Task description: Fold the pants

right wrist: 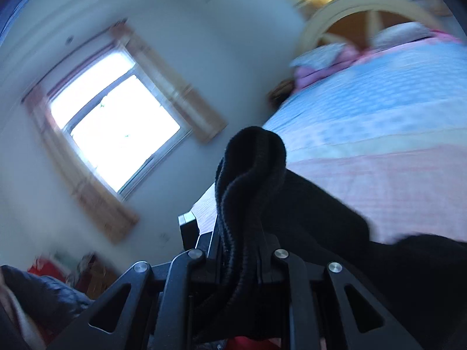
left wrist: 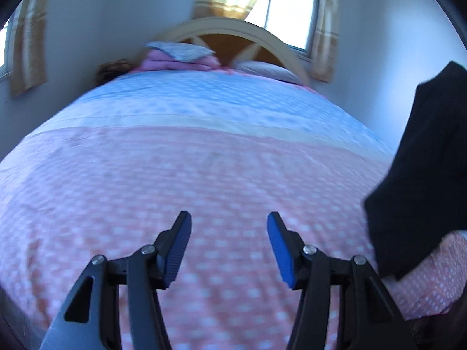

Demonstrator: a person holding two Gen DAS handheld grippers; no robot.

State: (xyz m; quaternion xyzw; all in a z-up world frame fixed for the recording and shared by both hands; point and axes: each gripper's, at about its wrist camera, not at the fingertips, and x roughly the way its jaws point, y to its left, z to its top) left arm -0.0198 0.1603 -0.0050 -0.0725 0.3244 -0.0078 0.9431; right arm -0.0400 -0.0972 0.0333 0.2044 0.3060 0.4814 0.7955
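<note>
Meanwhile, empty left tongs, pants clamped in the right.
Left tongs [left wrist: 229,218] hovered level above the bed [left wrist: 181,180], blue pads [left wrist: 278,248] spread wide over bare pink bedspread. Rightward, black pants [left wrist: 420,180] hung past the bed's right edge, their bunched fold pinched tight by the tilted right tongs [right wrist: 240,233].

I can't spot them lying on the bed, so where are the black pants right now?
The black pants are bunched in the right tool, hanging over the bed's right edge; the left wrist view shows them at its far right.
</note>
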